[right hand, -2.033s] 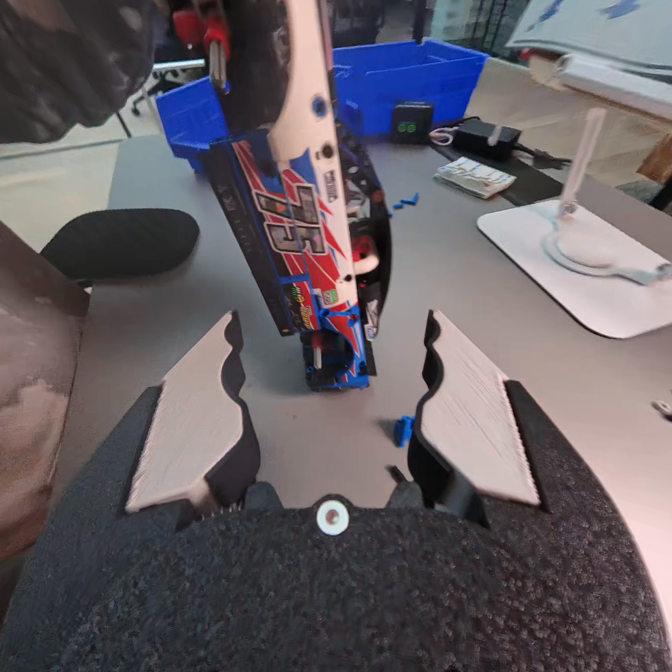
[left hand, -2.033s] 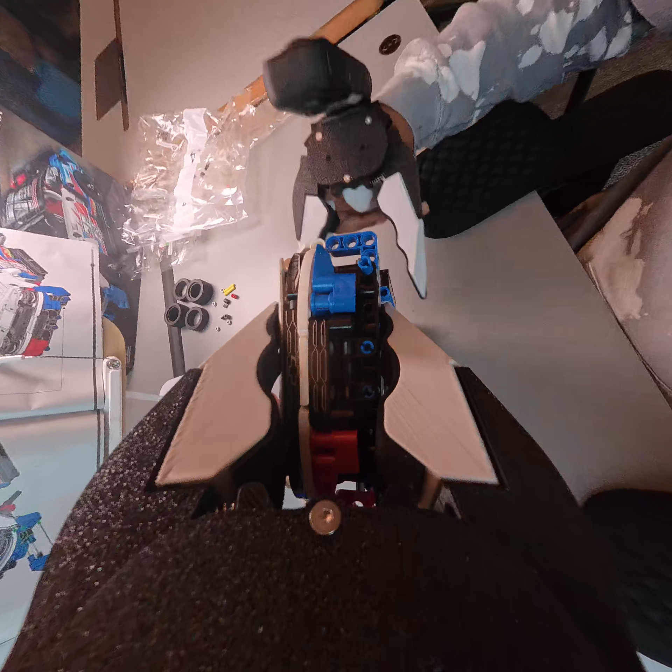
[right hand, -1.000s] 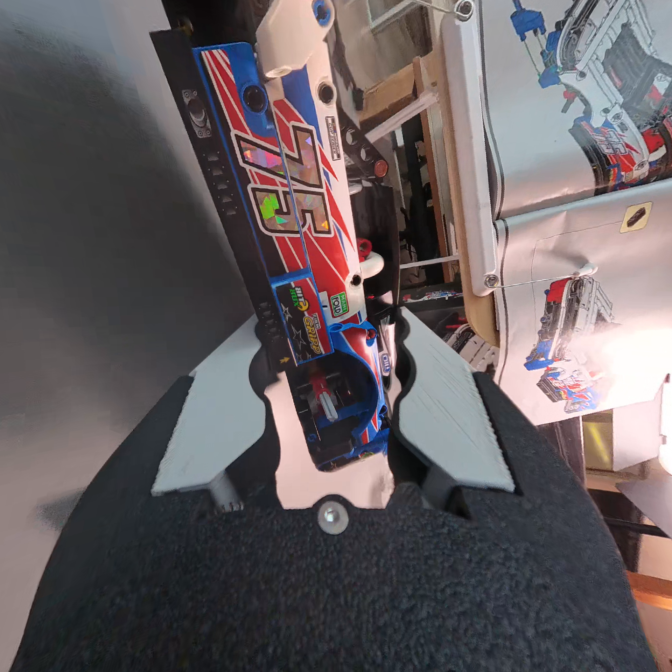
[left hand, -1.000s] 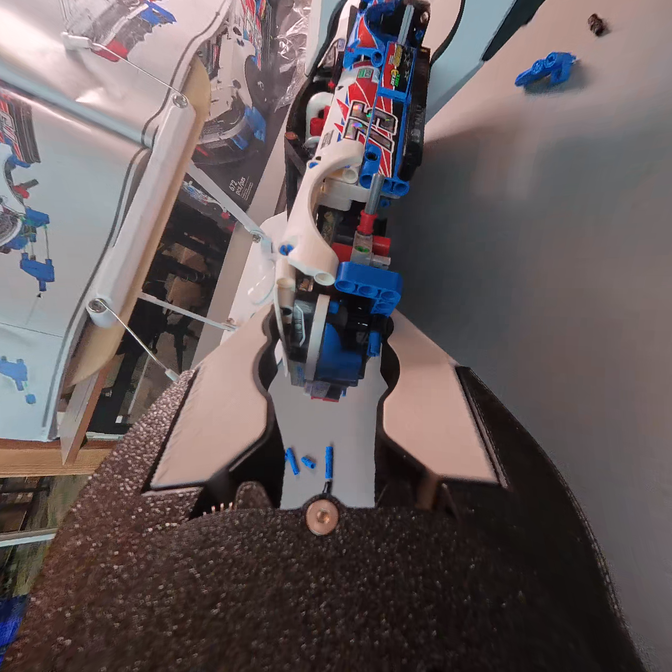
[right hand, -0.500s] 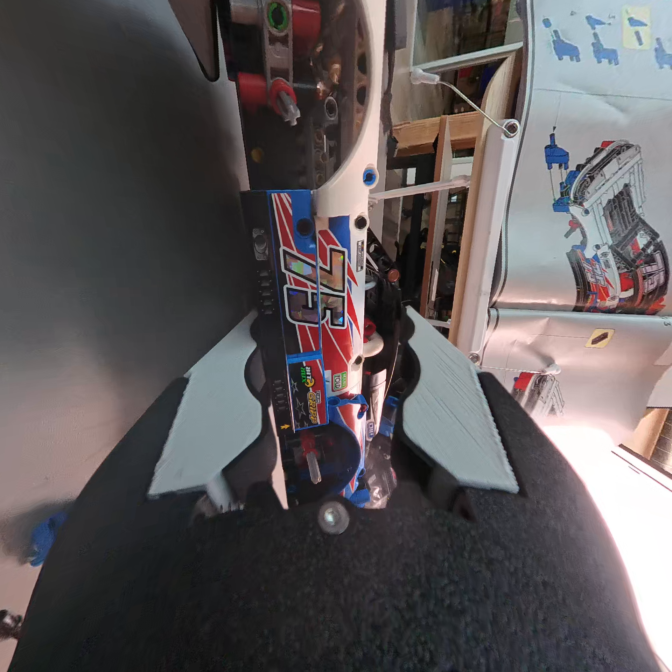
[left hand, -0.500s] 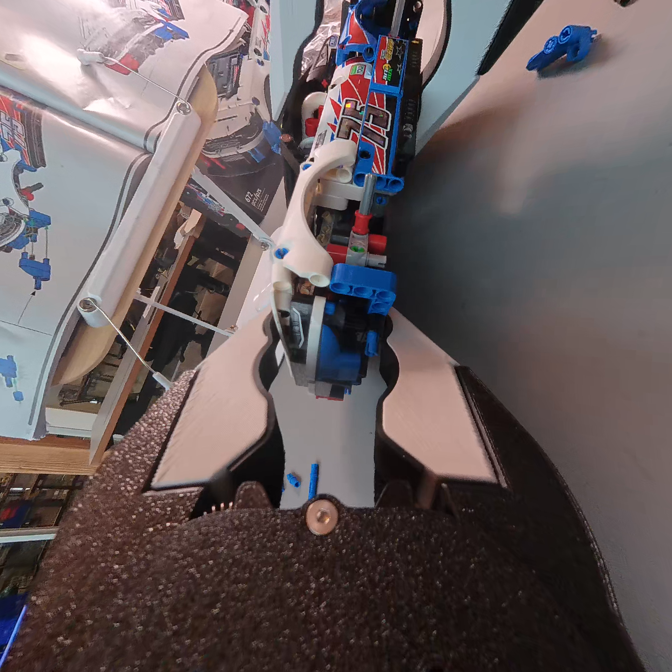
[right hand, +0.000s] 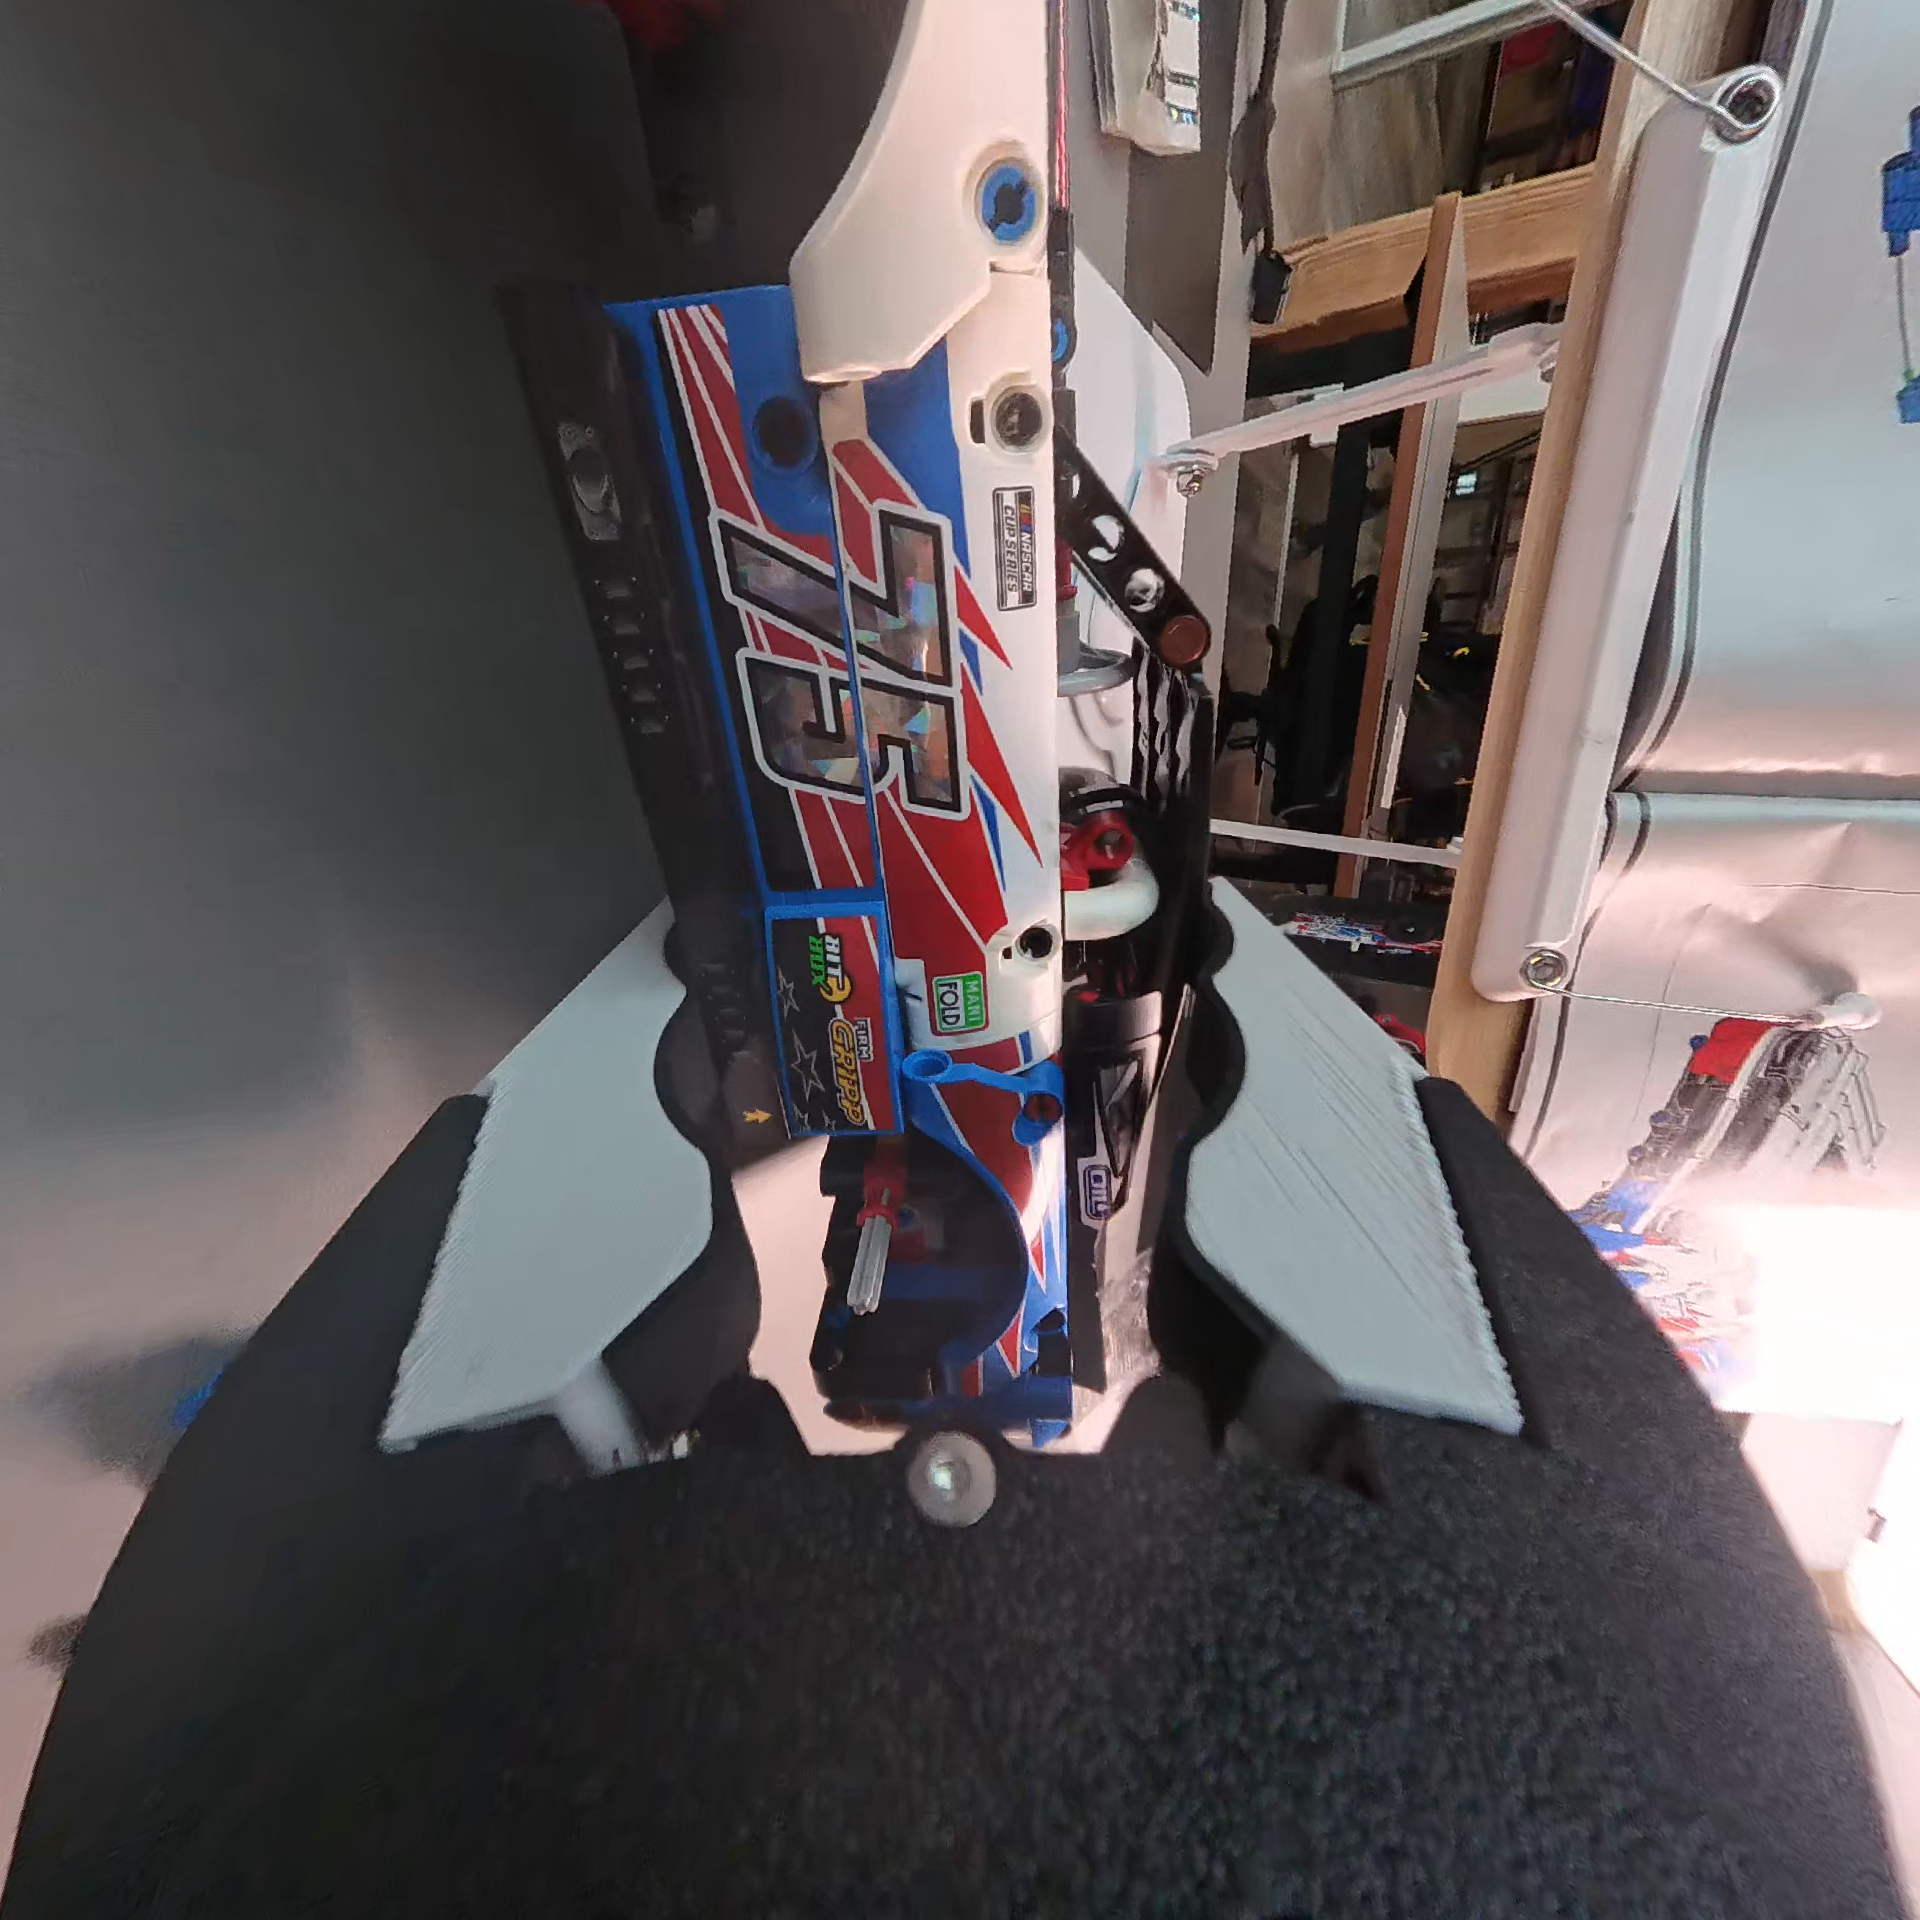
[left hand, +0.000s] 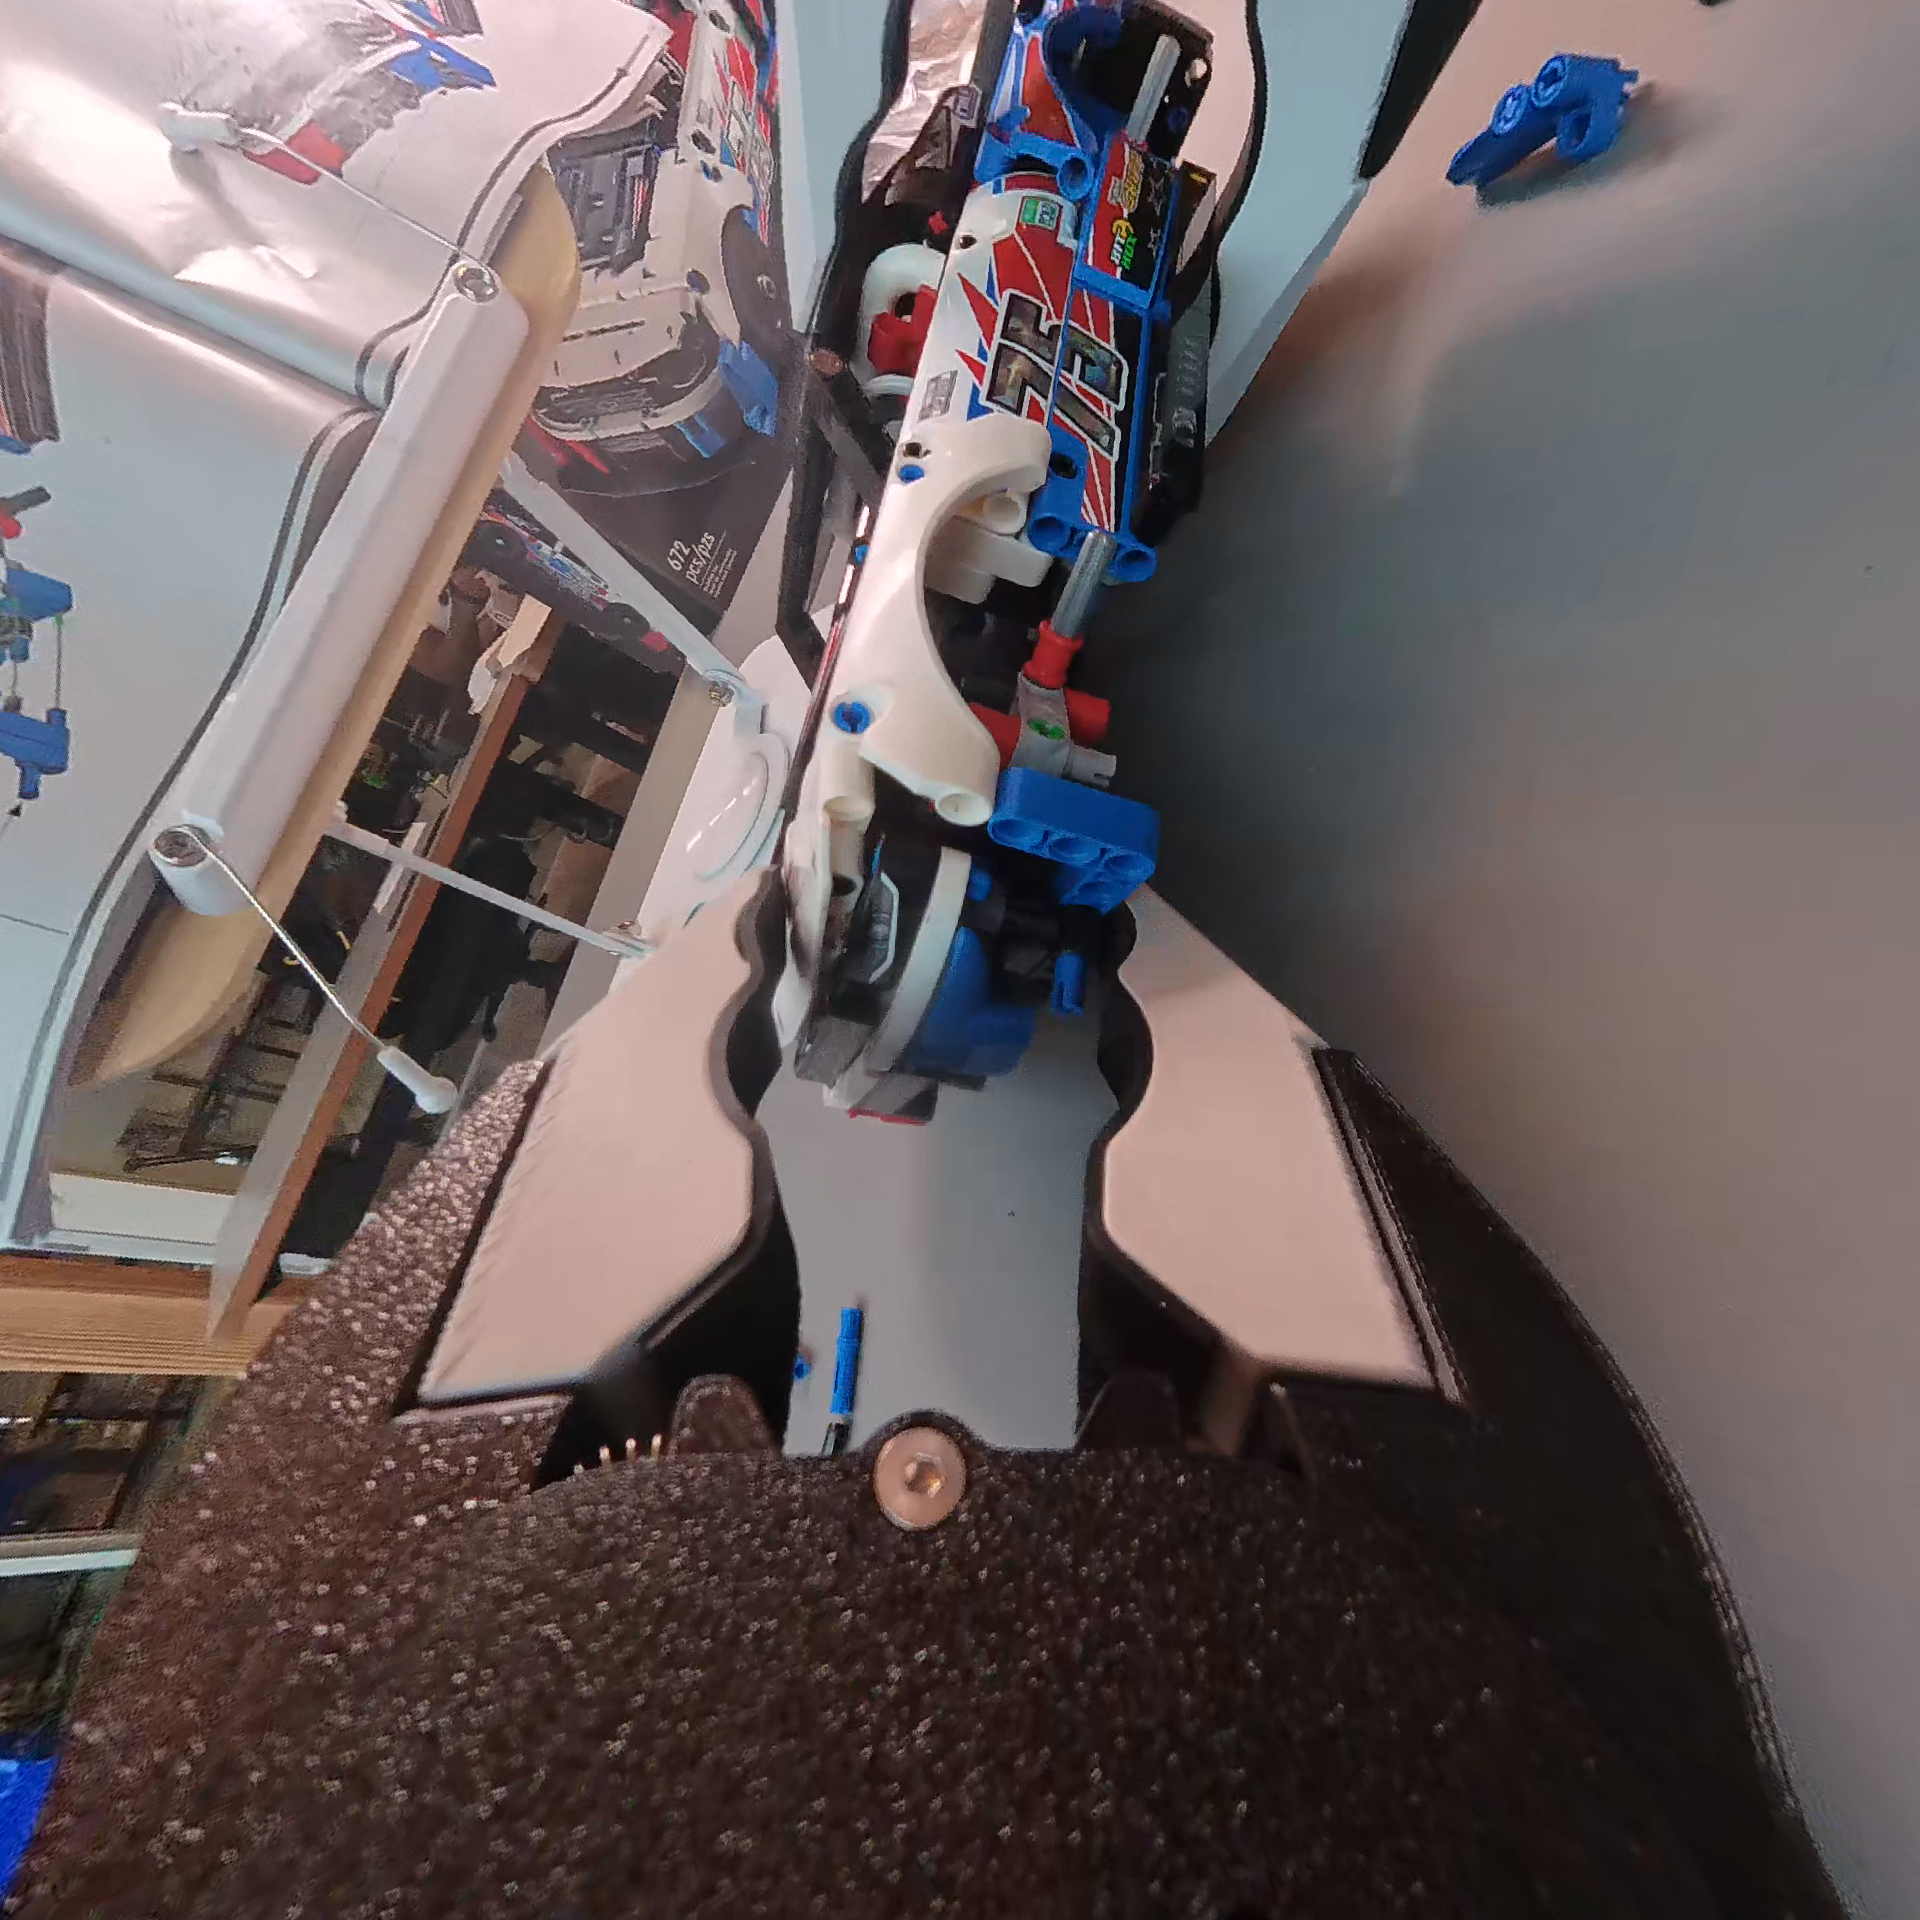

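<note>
A brick-built race car, white, blue and red with a number on its side, shows in the left wrist view [left hand: 997, 499] and the right wrist view [right hand: 883, 675]. It is held on its side just above the grey table [left hand: 1558, 831]. My left gripper [left hand: 930, 935] is shut on the car's blue and white end. My right gripper [right hand: 940, 935] is shut on the opposite end, with the black side panel against its left finger [right hand: 582, 1143]. One pale finger of the right gripper [left hand: 1288, 229] shows at the far end in the left wrist view.
An instruction booklet on a wooden stand with wire clips stands beside the car [left hand: 260, 520] [right hand: 1683, 520]. A loose blue brick piece [left hand: 1538, 104] and a small blue pin [left hand: 847, 1351] lie on the table. A printed box lies behind the stand [left hand: 644, 312]. Spacing between my two grippers at the tips: around 12 cm. The left gripper is farther from the loose blue brick piece [left hand: 1538, 104], some 20 cm, than the right, some 9 cm.
Two seconds ago only my left gripper held the car upright and my right was open. The car has since been tipped on its side and my right gripper has shut on its other end.
</note>
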### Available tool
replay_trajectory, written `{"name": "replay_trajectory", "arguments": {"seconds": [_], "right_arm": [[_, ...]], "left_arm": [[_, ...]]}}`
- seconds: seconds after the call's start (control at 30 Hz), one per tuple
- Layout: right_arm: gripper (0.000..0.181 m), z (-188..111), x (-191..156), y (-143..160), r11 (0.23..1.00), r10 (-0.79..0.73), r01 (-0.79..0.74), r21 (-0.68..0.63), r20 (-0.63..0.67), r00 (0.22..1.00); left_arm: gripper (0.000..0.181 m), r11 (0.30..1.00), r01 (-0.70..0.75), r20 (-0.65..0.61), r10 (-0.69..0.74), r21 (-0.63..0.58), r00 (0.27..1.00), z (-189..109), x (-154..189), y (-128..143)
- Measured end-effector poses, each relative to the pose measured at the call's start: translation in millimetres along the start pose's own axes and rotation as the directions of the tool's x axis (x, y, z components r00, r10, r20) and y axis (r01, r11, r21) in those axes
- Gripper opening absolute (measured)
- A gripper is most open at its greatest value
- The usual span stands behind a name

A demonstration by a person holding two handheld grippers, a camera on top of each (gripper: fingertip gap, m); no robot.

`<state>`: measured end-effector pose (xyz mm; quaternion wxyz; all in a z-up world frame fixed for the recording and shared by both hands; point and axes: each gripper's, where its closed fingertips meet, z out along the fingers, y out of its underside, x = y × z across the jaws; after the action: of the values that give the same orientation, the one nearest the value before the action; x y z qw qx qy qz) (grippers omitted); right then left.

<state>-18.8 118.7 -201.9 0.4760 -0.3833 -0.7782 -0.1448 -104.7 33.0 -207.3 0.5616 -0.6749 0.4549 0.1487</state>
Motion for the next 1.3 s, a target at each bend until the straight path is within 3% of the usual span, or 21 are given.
{"name": "replay_trajectory", "arguments": {"seconds": [0.03, 0.2, 0.3, 0.57, 0.9, 1.03, 1.13, 1.3], "right_arm": [[0.09, 0.6, 0.4, -0.8, 1.0, 0.015, -0.015, 0.012, -0.007, 1.0], [0.091, 5.1, 1.2, 6.9, 1.0, 0.001, -0.002, -0.012, -0.075, 0.997], [0.091, 8.8, -0.4, 13.9, 0.996, -0.091, 0.091, -0.006, -0.144, 0.985], [0.092, 8.3, -5.5, 14.5, 0.988, -0.133, 0.146, 0.056, -0.186, 0.974], [0.088, 0.7, -14.5, 18.6, 0.982, -0.177, 0.181, 0.052, -0.077, 0.981], [0.09, -8.0, -20.7, 17.8, 0.966, -0.234, 0.236, 0.107, -0.027, 0.972], [0.097, -16.8, -29.4, 19.6, 0.958, -0.27, 0.253, 0.135, 0.123, 0.955], [0.083, -21.2, -26.3, 23.2, 0.96, -0.275, 0.255, 0.111, 0.239, 0.931]], "left_arm": [[0.06, 1.0, 0.021, -0.006, -0.021, 0.007, 1.0, -2.9, -0.6, 1.2], [0.065, 0.992, 0.124, -0.033, -0.123, 0.023, 0.992, -29.4, 3.3, 13.8], [0.068, 0.968, 0.25, -0.052, -0.248, 0.021, 0.967, -40.6, 4.4, 19.0], [0.075, 0.914, 0.391, -0.109, -0.401, -0.107, 0.909, -34.6, 16.1, 21.7], [0.074, 0.82, 0.527, -0.129, -0.561, -0.224, 0.818, -42.2, 20.8, 39.3], [0.074, 0.787, 0.568, -0.136, -0.606, -0.239, 0.783, -44.5, 20.6, 42.1], [0.074, 0.779, 0.582, -0.144, -0.62, -0.234, 0.771, -45.4, 19.7, 41.8], [0.073, 0.775, 0.584, -0.15, -0.624, -0.239, 0.767, -46.3, 20.8, 42.3]]}}
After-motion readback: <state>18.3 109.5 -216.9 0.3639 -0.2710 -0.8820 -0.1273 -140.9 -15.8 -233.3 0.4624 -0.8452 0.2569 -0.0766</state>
